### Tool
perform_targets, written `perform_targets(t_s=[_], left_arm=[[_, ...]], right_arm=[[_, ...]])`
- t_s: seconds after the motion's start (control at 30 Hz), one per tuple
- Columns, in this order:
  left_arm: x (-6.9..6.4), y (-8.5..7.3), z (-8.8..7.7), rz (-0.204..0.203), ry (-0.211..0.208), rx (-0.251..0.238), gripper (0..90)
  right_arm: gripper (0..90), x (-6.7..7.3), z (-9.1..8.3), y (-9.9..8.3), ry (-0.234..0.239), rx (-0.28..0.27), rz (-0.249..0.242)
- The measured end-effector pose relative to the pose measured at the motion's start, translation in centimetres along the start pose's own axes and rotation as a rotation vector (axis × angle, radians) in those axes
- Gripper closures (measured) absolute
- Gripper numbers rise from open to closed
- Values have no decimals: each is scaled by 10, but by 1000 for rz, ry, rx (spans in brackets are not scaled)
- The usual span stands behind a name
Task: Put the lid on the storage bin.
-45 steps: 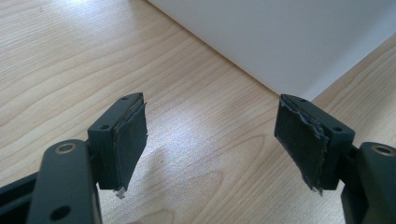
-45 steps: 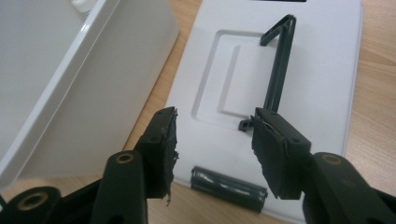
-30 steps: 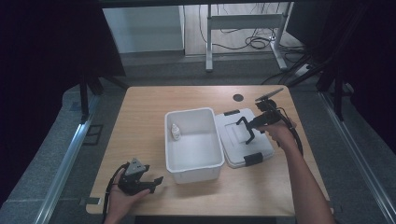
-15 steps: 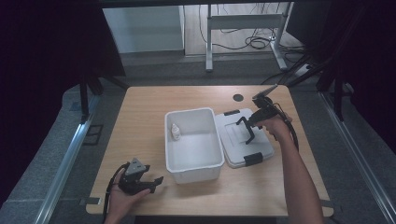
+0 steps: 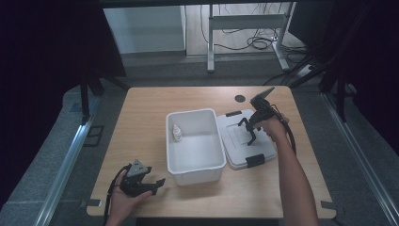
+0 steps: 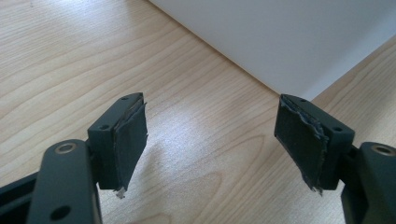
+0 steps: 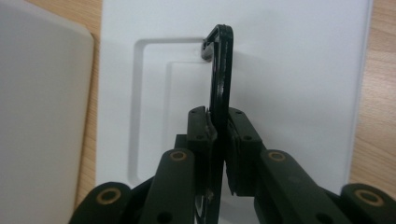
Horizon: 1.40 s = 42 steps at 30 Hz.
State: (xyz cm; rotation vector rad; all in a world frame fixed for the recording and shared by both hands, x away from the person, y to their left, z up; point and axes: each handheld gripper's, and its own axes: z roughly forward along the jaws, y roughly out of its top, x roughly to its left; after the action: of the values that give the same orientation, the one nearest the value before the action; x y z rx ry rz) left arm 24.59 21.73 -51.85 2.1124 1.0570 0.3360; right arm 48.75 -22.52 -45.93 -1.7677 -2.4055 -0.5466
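A white open bin (image 5: 194,114) stands mid-table with a small white bottle (image 5: 177,133) inside at its left wall. Its white lid (image 5: 237,149) lies flat just right of it. My right gripper (image 5: 249,130) is above the lid, shut on the lid's black handle (image 7: 220,70), which stands up on edge between the pads (image 7: 218,116). My left gripper (image 5: 157,182) rests on the table at the front left, short of the bin's near corner. In the left gripper view it stands open (image 6: 212,126), nothing between its jaws, with the bin wall (image 6: 280,42) just ahead.
Black latches (image 5: 254,160) sit on the lid's near and far edges. A dark round hole (image 5: 240,98) marks the wooden tabletop (image 5: 141,117) behind the lid. Cables trail from both grippers. Beyond the table are a desk frame and floor cables.
The right hand has shifted slightly away from the person, keeping its grip on the handle. The left gripper has stayed put.
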Motion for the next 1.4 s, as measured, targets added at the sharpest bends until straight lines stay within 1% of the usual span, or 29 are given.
perform_targets(t_s=[0.13, 0.2, 0.33, 0.43, 0.53, 0.63, 0.77, 0.93, 0.97, 1.0, 1.07, 1.1, 1.17, 1.27, 1.37, 1.4], left_arm=[[0, 0, 0, 3, -1, 1, 257], [0, 0, 1, 3, -1, 3, 257], [0, 0, 1, 2, -1, 1, 257], [0, 0, 0, 0, -1, -1, 257], [0, 0, 0, 0, -2, 0, 257], [0, 0, 1, 2, -1, 2, 257], [-1, 0, 1, 3, -2, 3, 257], [-1, 1, 1, 2, -1, 2, 257], [-1, 1, 1, 3, -1, 1, 257], [-1, 1, 1, 4, 0, 2, 257], [-2, 1, 2, 5, 0, 5, 256], [-2, 1, 2, 6, -1, 6, 257], [-3, 1, 3, 7, 0, 7, 257], [-2, 1, 2, 7, -1, 7, 257], [-2, 0, 2, 5, -2, 4, 257], [-2, 0, 2, 4, -2, 4, 257]], right_arm=[[844, 2, -1, 0, 2, -6, 27], [849, 4, -2, 1, -7, -10, 38], [851, 8, -5, 2, -41, -6, 49], [852, 11, -13, 2, -41, -19, 42], [852, 16, -24, 1, -39, -36, 31], [852, 21, -37, -1, -29, -53, 32], [852, 25, -56, -3, -29, -77, 38], [852, 28, -82, -7, -19, -119, 58], [852, 29, -87, -8, -13, -126, 68], [852, 29, -91, -9, -8, -131, 59], [852, 31, -100, -10, 0, -142, 61], [852, 31, -103, -11, 3, -146, 53], [852, 32, -110, -13, 15, -155, 54], [852, 33, -118, -15, 27, -172, 71], [852, 35, -125, -17, 33, -179, 68], [852, 36, -127, -17, 42, -189, 74]])
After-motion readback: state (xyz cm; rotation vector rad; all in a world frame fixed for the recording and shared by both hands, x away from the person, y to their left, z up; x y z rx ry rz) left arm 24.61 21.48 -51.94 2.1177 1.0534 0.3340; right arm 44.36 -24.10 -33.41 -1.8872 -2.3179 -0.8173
